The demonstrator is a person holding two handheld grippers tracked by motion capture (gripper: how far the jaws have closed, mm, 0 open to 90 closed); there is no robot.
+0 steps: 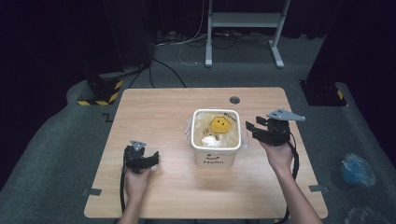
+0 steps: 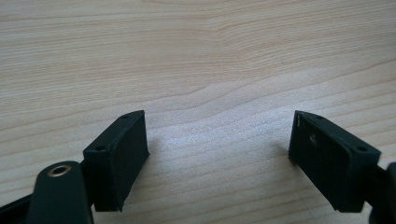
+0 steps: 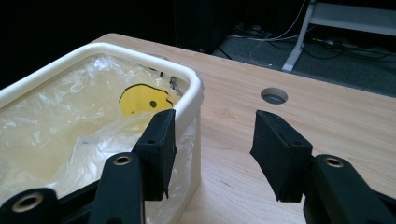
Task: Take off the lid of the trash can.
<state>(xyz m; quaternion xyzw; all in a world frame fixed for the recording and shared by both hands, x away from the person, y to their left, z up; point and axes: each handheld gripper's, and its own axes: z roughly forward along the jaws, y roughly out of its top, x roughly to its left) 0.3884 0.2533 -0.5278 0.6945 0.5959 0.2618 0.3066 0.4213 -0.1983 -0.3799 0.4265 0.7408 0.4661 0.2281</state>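
Note:
A white square bin (image 1: pixel 216 157) marked "Hello" stands mid-table, lined with a clear plastic bag (image 1: pixel 205 127) that carries a yellow smiley face (image 1: pixel 221 124). In the right gripper view the bin's rim (image 3: pixel 192 88) and the crinkled bag (image 3: pixel 70 121) lie at the left. My right gripper (image 1: pixel 254 129) hovers just right of the bin, open, one jaw over the rim, the other over bare wood; nothing is between them (image 3: pixel 212 144). My left gripper (image 1: pixel 148 159) rests low on the table left of the bin, jaws wide open over bare wood (image 2: pixel 217 149).
The wooden table (image 1: pixel 159 112) has a round cable hole (image 1: pixel 234 100) behind the bin. On the floor lie a blue plastic bag (image 1: pixel 357 169) at the right, cables and a white stand's legs (image 1: pixel 243 21) at the back, and a hazard-striped base (image 1: pixel 100 95) at the left.

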